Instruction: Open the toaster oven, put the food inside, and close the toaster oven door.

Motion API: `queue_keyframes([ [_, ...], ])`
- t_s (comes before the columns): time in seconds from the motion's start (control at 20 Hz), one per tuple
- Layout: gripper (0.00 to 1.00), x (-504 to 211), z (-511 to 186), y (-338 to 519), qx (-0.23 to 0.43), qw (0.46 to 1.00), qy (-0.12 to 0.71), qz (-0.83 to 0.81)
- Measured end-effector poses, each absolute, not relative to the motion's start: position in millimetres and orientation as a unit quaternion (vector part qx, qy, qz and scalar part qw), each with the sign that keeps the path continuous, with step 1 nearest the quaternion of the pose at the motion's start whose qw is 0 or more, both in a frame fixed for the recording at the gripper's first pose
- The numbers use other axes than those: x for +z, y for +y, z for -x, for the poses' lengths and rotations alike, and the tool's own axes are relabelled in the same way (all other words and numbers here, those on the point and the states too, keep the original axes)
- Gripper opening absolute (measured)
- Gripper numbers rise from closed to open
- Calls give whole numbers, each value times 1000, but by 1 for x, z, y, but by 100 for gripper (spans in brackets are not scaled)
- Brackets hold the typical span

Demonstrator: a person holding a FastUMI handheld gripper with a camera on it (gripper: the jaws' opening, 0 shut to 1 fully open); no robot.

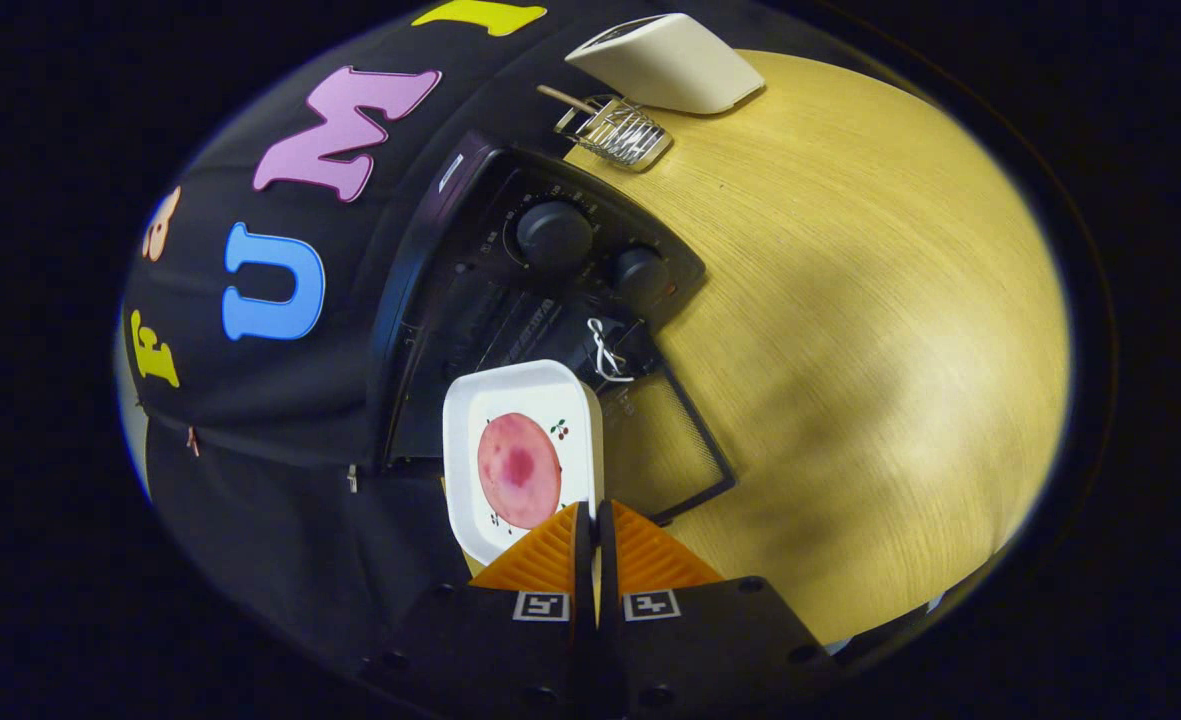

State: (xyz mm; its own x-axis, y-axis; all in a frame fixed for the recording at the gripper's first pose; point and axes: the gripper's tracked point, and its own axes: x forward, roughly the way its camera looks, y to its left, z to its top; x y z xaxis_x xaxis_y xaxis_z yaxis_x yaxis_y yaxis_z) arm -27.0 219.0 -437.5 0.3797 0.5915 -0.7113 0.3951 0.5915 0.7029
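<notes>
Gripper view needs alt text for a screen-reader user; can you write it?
The tongs are shut on the rim of a white plate carrying a pink food slice, held before the open black toaster oven on a wooden table.

Bright desk, dark oven, heavy fisheye bend

Even light falls on the wooden desk (880,300), brightest across its far middle, with a soft broad shadow lying over its near part beside the toaster oven (550,300). The oven's black body and open cavity swallow detail; its knobs read only as dim rounded shapes. The white plate (470,440) is crisp and slightly overexposed at its rim. The orange fingers (595,540), closed on the plate's near edge, look sharp. Straight lines bow strongly, and the outer parts smear and darken, tilted throughout.
</notes>
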Motion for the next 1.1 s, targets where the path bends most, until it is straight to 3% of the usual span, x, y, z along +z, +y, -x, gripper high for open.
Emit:
queue_keyframes([
  [0.7,5,-471,-36,271,-177,660,472,-558],
  [0.95,5,-475,-57,293,-237,634,453,-580],
  [1.1,8,-476,-65,304,-240,617,448,-602],
])
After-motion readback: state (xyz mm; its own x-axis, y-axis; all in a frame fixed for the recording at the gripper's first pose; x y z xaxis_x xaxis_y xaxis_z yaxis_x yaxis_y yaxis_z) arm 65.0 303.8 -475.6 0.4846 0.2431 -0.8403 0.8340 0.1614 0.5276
